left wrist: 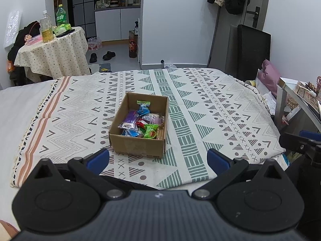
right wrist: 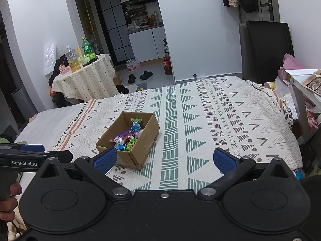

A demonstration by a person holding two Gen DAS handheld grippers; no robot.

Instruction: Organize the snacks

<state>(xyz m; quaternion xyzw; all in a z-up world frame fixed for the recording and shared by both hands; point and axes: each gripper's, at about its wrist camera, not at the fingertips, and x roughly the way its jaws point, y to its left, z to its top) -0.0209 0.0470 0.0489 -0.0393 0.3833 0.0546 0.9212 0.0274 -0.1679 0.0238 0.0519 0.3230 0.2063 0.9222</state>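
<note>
Hovering low over the near edge of the patterned blanket (left wrist: 200,104), the left gripper (left wrist: 158,157) and right gripper (right wrist: 164,158) are both spreading their blue fingers (left wrist: 99,157) wide, holding nothing. Farther in, a cardboard box (left wrist: 138,146) is sitting mid-blanket, holding the snacks (left wrist: 143,123) inside.
</note>
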